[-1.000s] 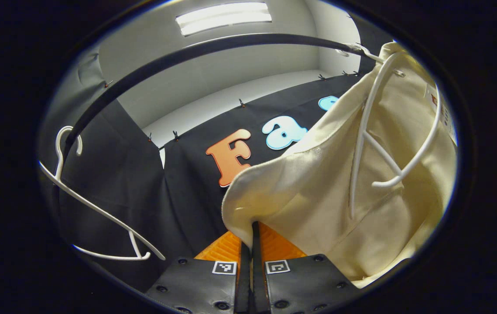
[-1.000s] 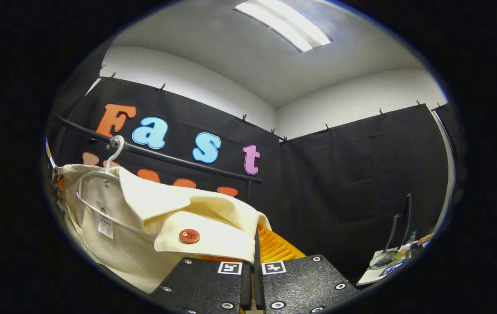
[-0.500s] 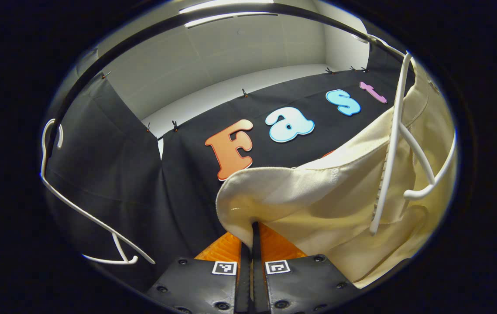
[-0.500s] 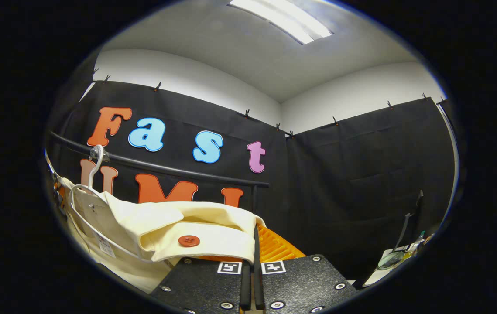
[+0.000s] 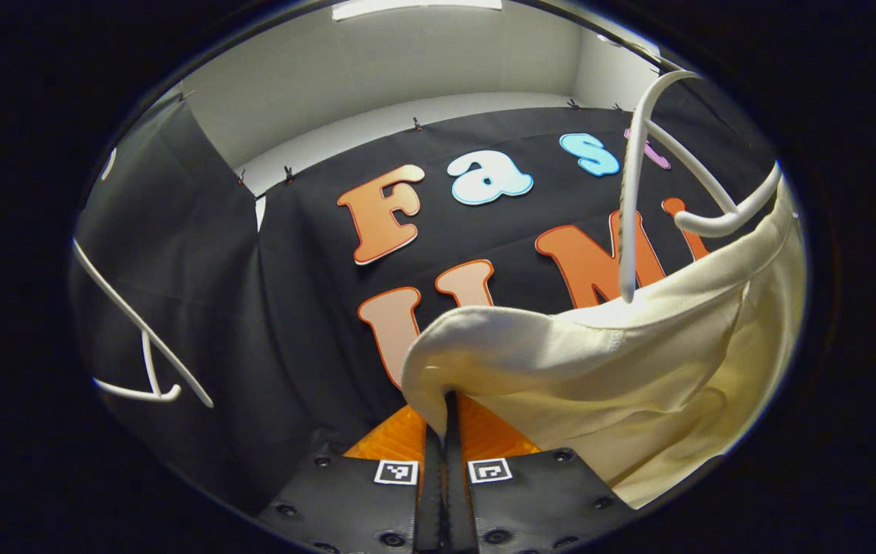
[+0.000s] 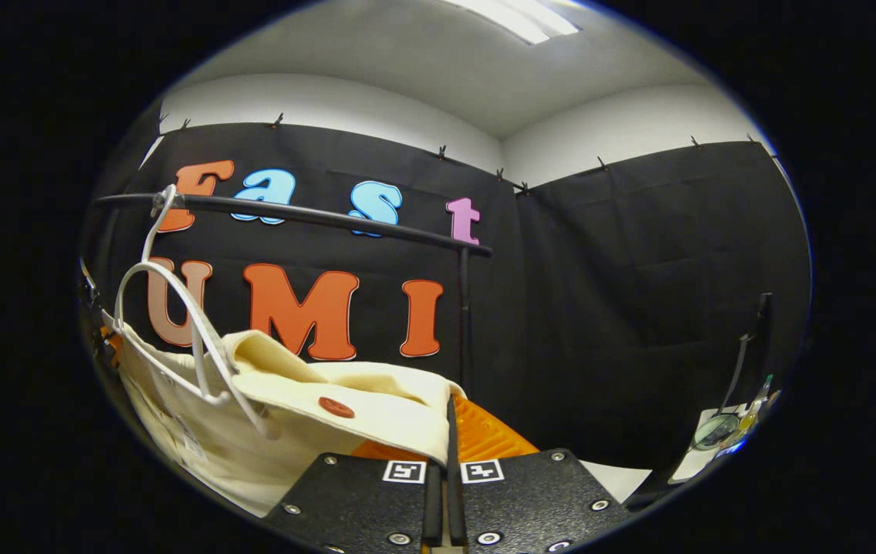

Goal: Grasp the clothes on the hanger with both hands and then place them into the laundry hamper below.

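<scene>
A cream garment (image 5: 637, 369) stretches between both grippers. My left gripper (image 5: 446, 406) is shut on one top corner of it. In the right gripper view the same cream garment (image 6: 307, 408), with a reddish button (image 6: 336, 407), ends at my right gripper (image 6: 451, 412), which is shut on its other corner. The white hanger (image 5: 641, 177) stands above the cloth's upper edge, its lower arms still inside the opening. Over in the right gripper view that white hanger (image 6: 176, 308) hooks onto the black rail (image 6: 291, 215). The hamper is hidden.
A second, bare white hanger (image 5: 138, 338) hangs at the left in the left gripper view. The rail's upright post (image 6: 464, 315) stands behind the right gripper. A small table with a glass item (image 6: 714, 432) sits at the far right.
Both grippers have moved down with the garment. The cloth has slid down off most of the hanger, and the rail and hanger now sit higher in both views.
</scene>
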Action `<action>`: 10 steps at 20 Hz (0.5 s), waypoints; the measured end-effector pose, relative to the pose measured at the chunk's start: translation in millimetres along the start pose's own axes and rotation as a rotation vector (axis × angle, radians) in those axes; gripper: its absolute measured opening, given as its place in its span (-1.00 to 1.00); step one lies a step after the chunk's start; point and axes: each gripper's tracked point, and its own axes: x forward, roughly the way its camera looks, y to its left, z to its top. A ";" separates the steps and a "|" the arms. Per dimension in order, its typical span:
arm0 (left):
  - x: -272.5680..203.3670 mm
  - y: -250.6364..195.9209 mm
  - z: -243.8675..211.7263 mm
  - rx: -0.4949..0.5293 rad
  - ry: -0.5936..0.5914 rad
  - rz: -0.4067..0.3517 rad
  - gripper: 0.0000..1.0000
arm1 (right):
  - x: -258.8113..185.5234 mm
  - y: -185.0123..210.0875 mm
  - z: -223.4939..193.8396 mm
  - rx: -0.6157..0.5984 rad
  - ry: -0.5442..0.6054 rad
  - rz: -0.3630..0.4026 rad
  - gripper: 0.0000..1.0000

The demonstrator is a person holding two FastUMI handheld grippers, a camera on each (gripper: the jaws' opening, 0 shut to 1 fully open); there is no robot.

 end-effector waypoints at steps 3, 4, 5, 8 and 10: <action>-16.9 4.1 -11.3 -0.010 -0.013 -0.022 -0.80 | -22.3 -0.1 -21.8 -0.024 -0.001 0.007 -0.96; -25.3 5.9 -14.9 -0.005 -0.020 -0.034 -0.80 | -33.9 -0.9 -30.2 -0.037 0.005 0.012 -0.96; -35.6 7.1 -17.3 -0.003 -0.025 -0.047 -0.80 | -47.7 0.3 -33.0 -0.048 -0.005 0.019 -0.95; -58.3 13.4 -18.7 -0.026 -0.032 -0.084 -0.81 | -89.8 3.4 -34.7 -0.095 -0.025 0.046 -0.96; -76.8 21.1 -11.6 -0.078 -0.035 -0.096 -0.80 | -115.4 11.2 -30.0 -0.121 -0.037 0.066 -0.96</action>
